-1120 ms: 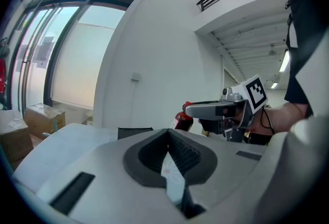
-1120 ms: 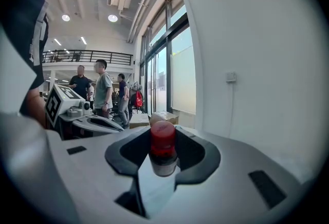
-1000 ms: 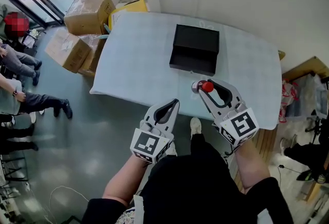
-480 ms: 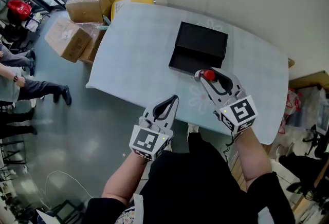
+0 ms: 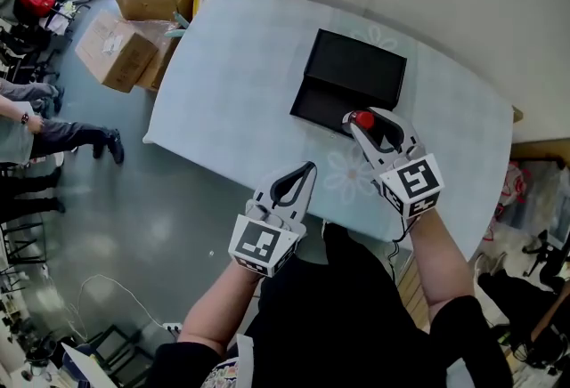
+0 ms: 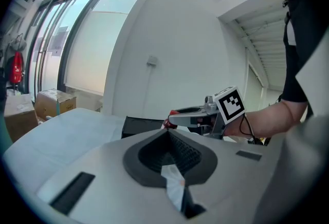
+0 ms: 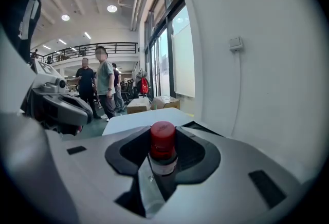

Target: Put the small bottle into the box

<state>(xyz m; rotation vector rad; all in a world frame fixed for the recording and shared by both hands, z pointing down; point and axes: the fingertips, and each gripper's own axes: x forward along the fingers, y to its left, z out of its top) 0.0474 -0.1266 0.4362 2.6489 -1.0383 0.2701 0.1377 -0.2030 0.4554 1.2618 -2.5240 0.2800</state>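
**While the left tool hangs empty, the right tool holds the bottle at the box's edge**

Where the head view begins at the far left, seated people (image 5: 36, 124) line the grey floor (image 5: 134, 226). Brown cardboard cartons (image 5: 134, 12) are stacked at the far left corner of the table (image 5: 232, 84). The table has a pale cloth over it.

Nearer the middle, the left tool (image 5: 308, 167) is held off the table's near edge, just above the floor. Its jaws are pressed together at the tips with nothing between them, and its own view (image 6: 167, 133) shows the same. That view also looks across at the other tool, which is held level beside it.

Further right, the black box (image 5: 356, 66) lies on the table. It is open, with its recessed part toward the person.

At the right, the right tool (image 5: 357, 122) points at the box's near right corner. Its jaws are clamped on the small bottle (image 5: 362, 120), whose red cap overlaps that corner in the head view. In the right gripper view the small bottle (image 7: 163, 147) stands upright between the dark pads. Its cap sits clear above them, and a pale label shows below it. Whether the bottle is over the recess or just short of it cannot be told.
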